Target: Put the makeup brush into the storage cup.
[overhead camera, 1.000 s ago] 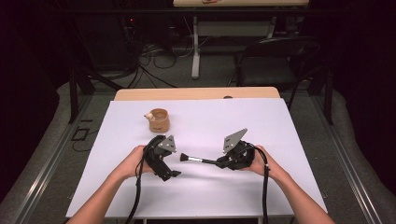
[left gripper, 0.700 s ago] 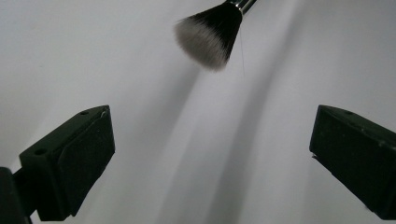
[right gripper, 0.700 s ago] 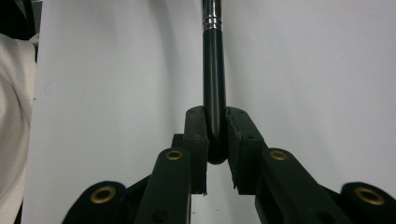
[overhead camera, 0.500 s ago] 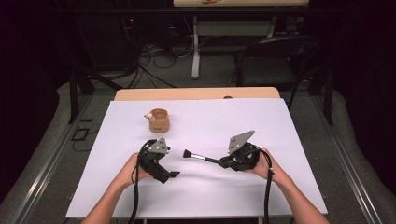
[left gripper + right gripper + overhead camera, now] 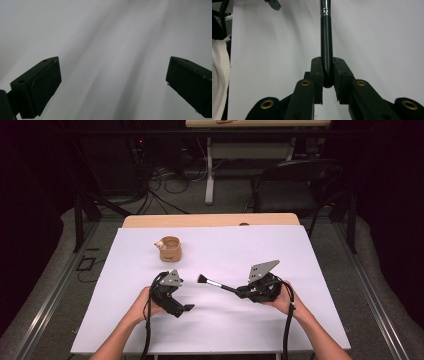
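Note:
A black-handled brush (image 5: pixel 216 284) with a dark bristle head and a silver ferrule sticks out leftward over the white table (image 5: pixel 225 250). My right gripper (image 5: pixel 240 291) is shut on the end of its handle; in the right gripper view the brush handle (image 5: pixel 326 47) runs straight up from between the closed pads of the right gripper (image 5: pixel 327 72). My left gripper (image 5: pixel 184 309) sits low over the table at the front left, pointing right. In the left gripper view my left gripper (image 5: pixel 112 85) is wide open over bare white tabletop, with nothing between its fingers.
A small tan cup (image 5: pixel 170 248) with something pale at its rim stands at the back left of the table. Beyond the table's far wooden edge (image 5: pixel 210 220) are a black chair (image 5: pixel 295 185), a desk leg and floor cables.
My left gripper has sunk a little and drawn toward the near edge of the table. The brush in my right gripper has swung slightly, its head now a bit farther back.

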{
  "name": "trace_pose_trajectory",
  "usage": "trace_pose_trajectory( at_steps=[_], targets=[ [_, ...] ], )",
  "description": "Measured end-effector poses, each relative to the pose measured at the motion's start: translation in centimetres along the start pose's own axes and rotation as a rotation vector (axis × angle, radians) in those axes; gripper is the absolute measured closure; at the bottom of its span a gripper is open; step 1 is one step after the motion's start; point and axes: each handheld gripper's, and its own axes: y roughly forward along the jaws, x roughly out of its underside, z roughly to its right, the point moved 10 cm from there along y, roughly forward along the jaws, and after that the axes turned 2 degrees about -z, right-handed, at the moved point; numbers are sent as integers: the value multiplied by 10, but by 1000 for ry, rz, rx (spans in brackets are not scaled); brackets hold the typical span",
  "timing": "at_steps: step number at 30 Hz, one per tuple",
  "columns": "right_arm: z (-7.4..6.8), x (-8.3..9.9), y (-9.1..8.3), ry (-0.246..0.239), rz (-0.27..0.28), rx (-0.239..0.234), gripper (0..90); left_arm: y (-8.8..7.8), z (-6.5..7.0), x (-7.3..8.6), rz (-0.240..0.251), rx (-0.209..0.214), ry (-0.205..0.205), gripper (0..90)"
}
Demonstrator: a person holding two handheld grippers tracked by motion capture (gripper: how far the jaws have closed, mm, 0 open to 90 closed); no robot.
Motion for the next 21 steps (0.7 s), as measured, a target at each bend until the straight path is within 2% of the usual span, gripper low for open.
trace_pose_trajectory(
  at_steps=[4, 9, 16, 21],
  targets=[
    [2, -2, -1, 14, 19, 18, 795, 2, 1, -2, 3, -1, 0, 0],
    [4, -6, -2, 43, 53, 33, 796, 0, -2, -3, 21, -23, -9, 0],
    [2, -14, 1, 71, 103, 51, 795, 2, -1, -4, 26, -7, -33, 0],
    [2, -19, 4, 93, 140, 61, 795, 3, 0, -7, 40, -13, -36, 0]
  ],
)
